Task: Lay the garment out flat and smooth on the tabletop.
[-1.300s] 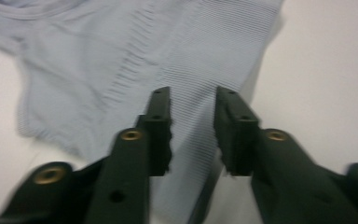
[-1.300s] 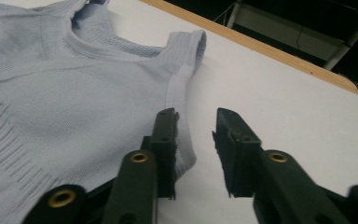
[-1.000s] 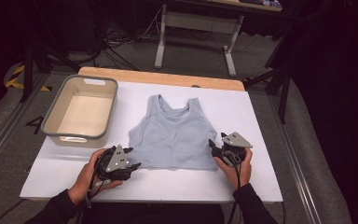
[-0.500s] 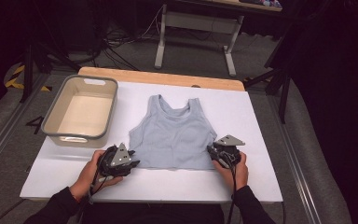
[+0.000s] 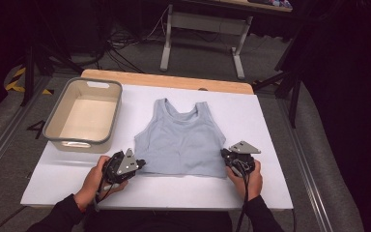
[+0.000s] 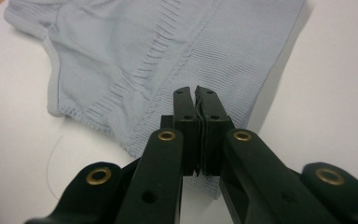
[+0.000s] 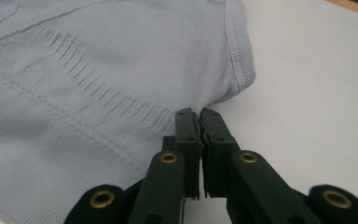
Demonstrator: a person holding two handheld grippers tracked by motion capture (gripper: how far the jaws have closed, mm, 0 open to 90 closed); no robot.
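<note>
Left gripper (image 6: pixel 198 100): fingers (image 6: pixel 184 119) pressed together w/ a fold of pale blue knit pinched between them, at the top's (image 5: pixel 181 140) lower left hem corner. Right gripper (image 7: pixel 199 116): fingers (image 7: pixel 217 133) likewise closed, w/ a thin edge of cloth caught between them at the lower right hem corner, near the side seam. Gripper views give the close detail: ribbed hem band, rows of small slits in the knit, a loose thread lying on the white surface beside the left corner. High view gives the layout instead: top lies flat, front up, straps pointing away from the person, about mid-bench (image 5: pixel 270 121), on a white sheet; left gripper (image 5: pixel 137 164) and right gripper (image 5: pixel 224 154) sit at opposite hem corners, each held in a hand, w/ cables trailing back toward the person. Beige bin (image 5: pixel 58 113) stands at the bench's left, just beside the top but apart from it. Wooden bench edge shows along the far side.
</note>
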